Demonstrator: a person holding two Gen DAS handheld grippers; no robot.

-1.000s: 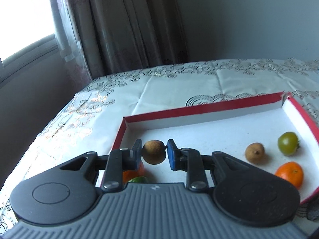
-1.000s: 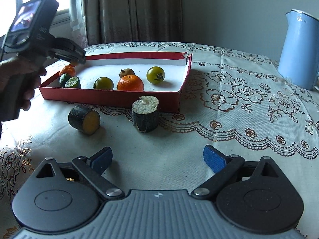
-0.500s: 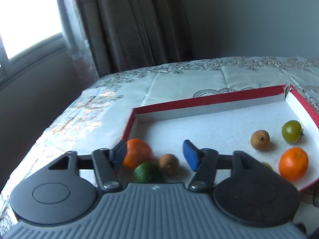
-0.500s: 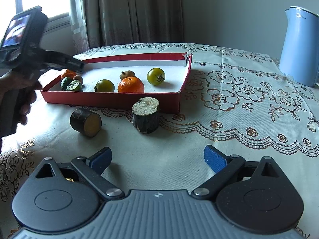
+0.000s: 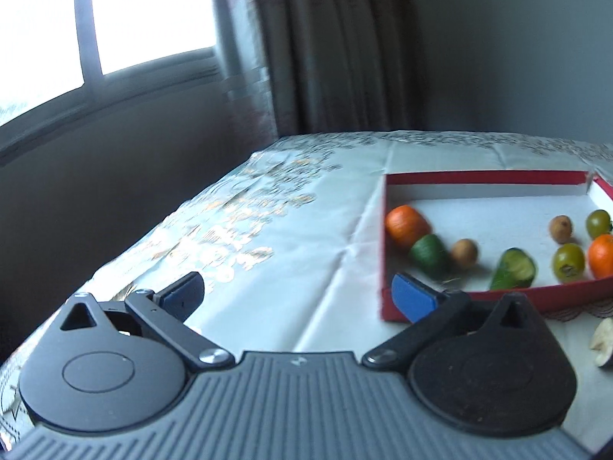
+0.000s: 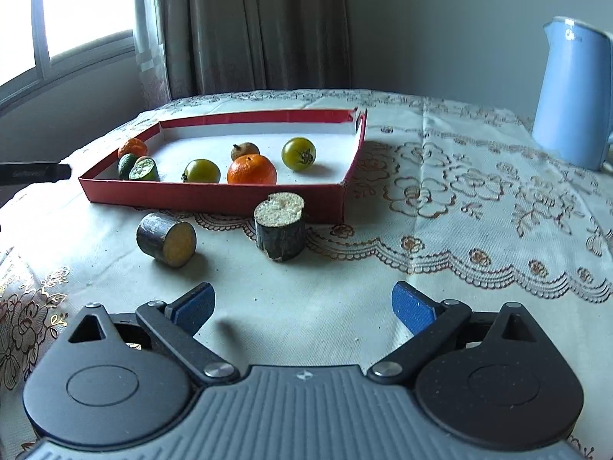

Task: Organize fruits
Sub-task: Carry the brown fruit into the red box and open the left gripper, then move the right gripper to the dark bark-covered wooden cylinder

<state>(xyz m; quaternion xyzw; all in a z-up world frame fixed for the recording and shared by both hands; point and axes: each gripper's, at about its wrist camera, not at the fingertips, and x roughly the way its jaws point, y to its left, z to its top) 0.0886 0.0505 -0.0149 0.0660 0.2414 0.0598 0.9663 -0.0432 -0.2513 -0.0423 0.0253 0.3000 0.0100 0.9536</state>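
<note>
A red-rimmed white box (image 5: 387, 268) holds the fruit. In its near left corner lie an orange (image 5: 407, 226), a green lime (image 5: 428, 253) and a small brown fruit (image 5: 464, 253). My left gripper (image 5: 299, 293) hangs over the tablecloth just outside that corner; its jaws are opening wide with nothing between them. My right gripper (image 6: 302, 303) stands open and empty over the cloth in front of the box (image 6: 214, 193). Two dark cut fruit chunks (image 6: 166, 239) (image 6: 280, 226) lie between it and the box.
Further right in the box are a cut lime (image 5: 513, 274), two green tomatoes (image 5: 569, 262), another orange (image 6: 251, 170) and a second brown fruit (image 6: 245, 149). A blue kettle (image 6: 571, 92) stands at the back right. A curtain and window lie behind the table.
My left gripper let go of the small brown fruit in the box's near left corner, opened wide and pulled back and left out of the box. The right gripper stayed put.
</note>
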